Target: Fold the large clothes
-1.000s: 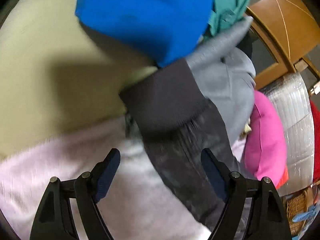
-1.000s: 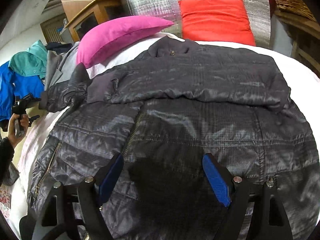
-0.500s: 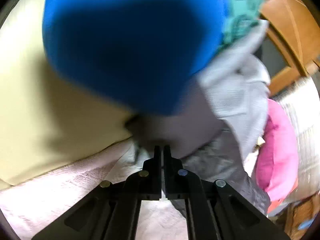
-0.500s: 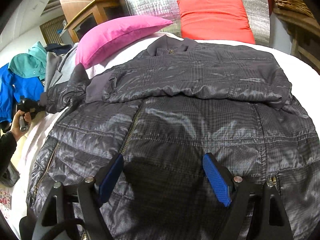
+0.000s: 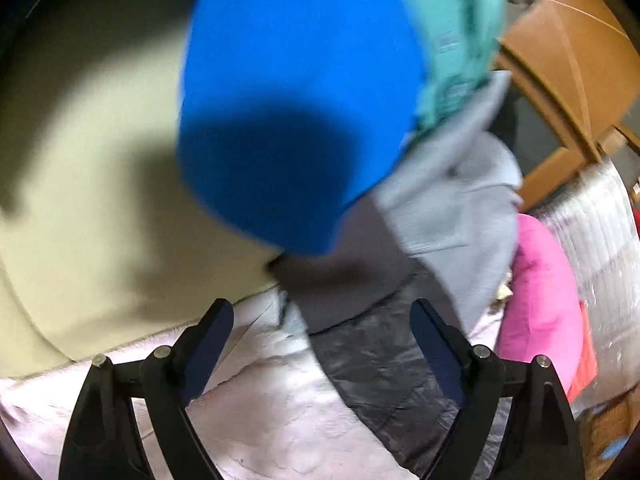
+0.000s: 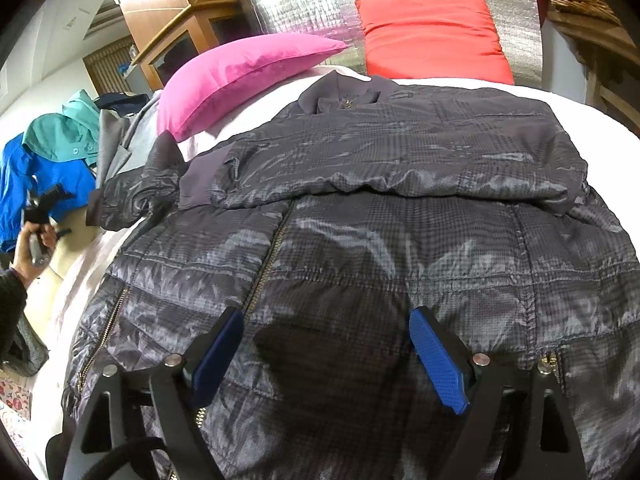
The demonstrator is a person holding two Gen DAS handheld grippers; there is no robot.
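Here the dark quilted jacket [image 6: 360,240] lies spread front-up across the bed [image 6: 592,112], its collar toward the pink pillow [image 6: 240,76] and the red pillow [image 6: 432,32] at the head. One sleeve is folded across the chest; the other sleeve [image 5: 384,360] trails off toward the bed's edge, its plain knit cuff [image 5: 344,280] lying at the rim of the pale bedspread [image 5: 260,420].

The right gripper [image 6: 324,356] hangs over the jacket's lower front, tilted downward, its blue-padded fingers [image 6: 438,364] set wide apart with nothing between them; they stand above the fabric without pinching it.

The left gripper [image 5: 322,356] is angled down over the trailing sleeve near the cuff. Its jaws have just been opening, and now the dark fingers [image 5: 436,352] stand well apart on either side of the sleeve, which lies below them and is not clamped. The left-wrist view is blurred. In the right wrist view a hand [image 6: 34,240] in a dark sleeve holds that gripper by its handle, raised at the bedside, just in front of a blue garment [image 5: 296,112] heaped with a teal one [image 5: 452,40] and a grey one [image 5: 460,200] beyond the sleeve. A wooden cabinet [image 6: 168,8] stands behind.
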